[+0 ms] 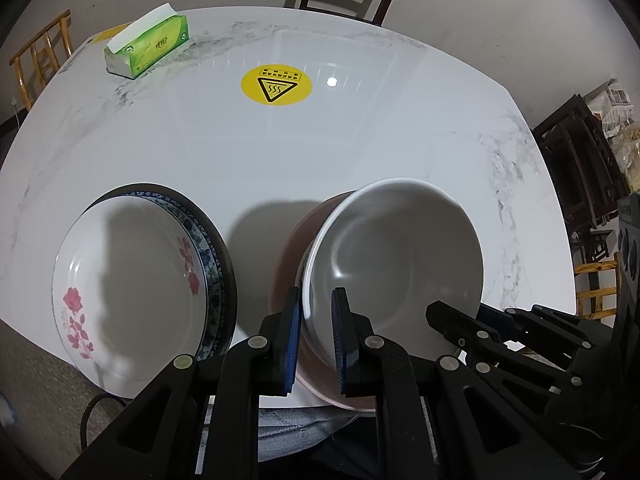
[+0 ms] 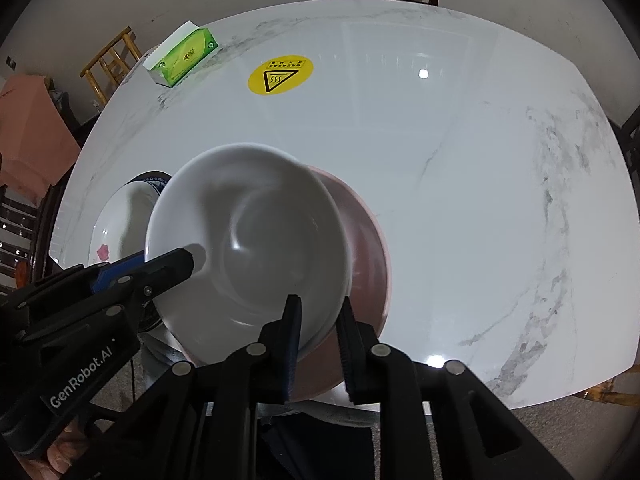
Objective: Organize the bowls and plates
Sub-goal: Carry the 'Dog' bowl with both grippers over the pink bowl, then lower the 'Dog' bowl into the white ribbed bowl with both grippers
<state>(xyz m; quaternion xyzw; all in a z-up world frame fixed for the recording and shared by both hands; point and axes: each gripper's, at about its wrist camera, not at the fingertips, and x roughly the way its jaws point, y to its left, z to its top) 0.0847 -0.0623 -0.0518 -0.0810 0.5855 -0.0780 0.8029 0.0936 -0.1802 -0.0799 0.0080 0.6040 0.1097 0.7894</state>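
A white bowl (image 1: 396,248) sits nested in a pink bowl (image 1: 292,248) at the table's near edge; both are held above or just off the table. My left gripper (image 1: 318,340) is shut on the bowls' left rim. My right gripper (image 2: 318,344) is shut on their right rim; the white bowl (image 2: 256,240) and pink bowl (image 2: 368,248) show there. To the left a stack of plates (image 1: 132,280) lies on the table, a rose-patterned one on top of a blue-rimmed one and a dark one.
The white marble table (image 1: 320,140) carries a green tissue box (image 1: 148,46) at the far left and a yellow heat-warning sticker (image 1: 276,85) in the middle. Wooden chairs stand around the far side. Dark furniture (image 1: 580,160) stands at the right.
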